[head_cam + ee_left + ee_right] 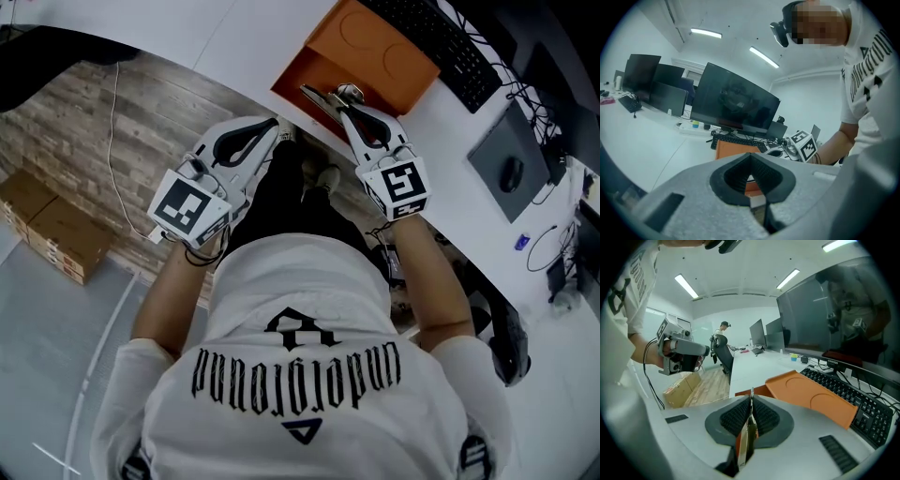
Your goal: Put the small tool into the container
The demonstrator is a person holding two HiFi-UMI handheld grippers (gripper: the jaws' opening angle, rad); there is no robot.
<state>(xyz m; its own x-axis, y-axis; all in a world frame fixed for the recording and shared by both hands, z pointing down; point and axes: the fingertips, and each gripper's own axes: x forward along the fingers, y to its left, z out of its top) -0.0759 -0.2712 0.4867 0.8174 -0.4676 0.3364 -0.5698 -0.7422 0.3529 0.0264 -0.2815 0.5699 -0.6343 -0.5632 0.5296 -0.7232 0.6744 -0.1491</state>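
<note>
My right gripper (343,103) is shut on a thin flat metal tool (319,97) that sticks out past its tips, over the near edge of the orange container (370,47) on the white desk. In the right gripper view the tool (749,427) stands edge-on between the black ribbed pads (764,418), with the container (811,397) just ahead and to the right. My left gripper (272,124) hangs off the desk's edge above the floor, jaws shut and with nothing held. In the left gripper view the container (733,149) and the right gripper (776,151) lie beyond its closed tips (751,155).
A black keyboard (441,42) lies behind the container, with a grey mouse pad and mouse (511,169) to the right. Cardboard boxes (52,225) sit on the wooden floor at the left. Monitors (736,105) line the desk. A person (723,331) stands far off.
</note>
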